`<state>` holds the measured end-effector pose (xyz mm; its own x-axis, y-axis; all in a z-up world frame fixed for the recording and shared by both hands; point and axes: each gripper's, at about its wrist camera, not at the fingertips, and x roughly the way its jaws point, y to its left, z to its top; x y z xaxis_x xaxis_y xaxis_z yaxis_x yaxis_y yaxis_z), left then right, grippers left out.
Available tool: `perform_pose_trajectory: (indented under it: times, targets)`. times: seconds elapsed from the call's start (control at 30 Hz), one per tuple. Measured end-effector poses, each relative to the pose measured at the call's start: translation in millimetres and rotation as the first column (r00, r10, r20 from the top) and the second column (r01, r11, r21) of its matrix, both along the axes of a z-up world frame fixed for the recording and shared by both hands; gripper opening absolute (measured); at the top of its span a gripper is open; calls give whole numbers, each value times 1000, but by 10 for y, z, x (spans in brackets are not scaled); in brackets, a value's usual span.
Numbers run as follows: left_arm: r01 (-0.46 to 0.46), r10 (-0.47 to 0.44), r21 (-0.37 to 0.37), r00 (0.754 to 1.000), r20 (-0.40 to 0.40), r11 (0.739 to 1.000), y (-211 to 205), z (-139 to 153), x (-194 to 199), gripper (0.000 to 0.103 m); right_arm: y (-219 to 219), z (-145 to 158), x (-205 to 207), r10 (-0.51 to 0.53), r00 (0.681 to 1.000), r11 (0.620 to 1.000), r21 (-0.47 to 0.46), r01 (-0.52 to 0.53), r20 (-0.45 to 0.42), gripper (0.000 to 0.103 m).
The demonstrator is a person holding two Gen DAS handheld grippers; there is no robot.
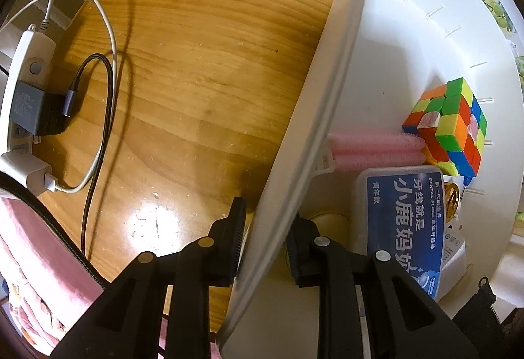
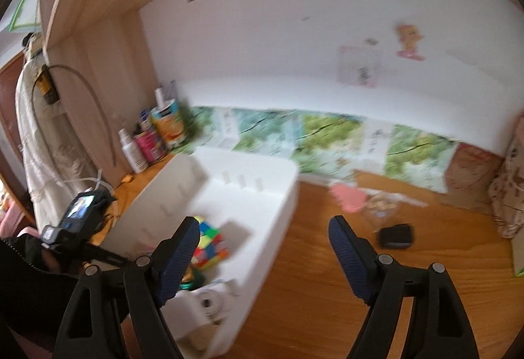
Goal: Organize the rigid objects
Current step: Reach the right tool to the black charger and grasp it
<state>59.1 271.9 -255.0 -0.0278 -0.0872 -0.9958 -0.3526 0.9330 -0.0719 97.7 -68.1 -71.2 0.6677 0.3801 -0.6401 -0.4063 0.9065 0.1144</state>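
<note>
A white plastic bin (image 1: 330,77) stands on the wooden desk. Inside it lie a scrambled colour cube (image 1: 448,126), pink hair rollers (image 1: 376,149) and a blue-labelled dental floss box (image 1: 406,228). My left gripper (image 1: 267,244) points straight down and is shut on the bin's near wall, one finger outside and one inside. The right wrist view, which is blurred, shows the bin (image 2: 278,205) and cube (image 2: 209,244) at lower left. My right gripper (image 2: 263,224) hangs open above the bin's right wall with nothing between its fingers. A small black item (image 2: 394,236) rests on the desk beyond it.
A white power strip (image 1: 23,80) with chargers and looping cables lies at the desk's left edge. Bottles and cans (image 2: 154,136) crowd the back left corner beside a wooden shelf side. A pink item (image 2: 348,197) and a clear container (image 2: 381,210) sit behind the bin.
</note>
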Motion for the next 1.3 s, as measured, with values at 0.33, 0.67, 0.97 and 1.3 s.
perform_pose_trajectory:
  times: [0.33, 0.67, 0.97, 1.3]
  targets:
    - [-31, 32, 29, 999, -6, 999, -44, -3, -19, 25, -627, 39, 126, -130, 986, 991, -14, 132, 107, 83]
    - [-72, 73, 36, 997, -26, 997, -27, -4, -41, 25, -1015, -300, 498, -213, 957, 975, -22, 222, 199, 83]
    - [-103, 104, 28, 994, -42, 994, 38, -35, -26, 25, -1206, -836, 920, -222, 967, 967, -100, 235, 127, 83]
    - [-114, 116, 31, 992, -55, 993, 54, -47, -24, 25, -1142, -1256, 1166, -192, 981, 969, -158, 192, 15, 83]
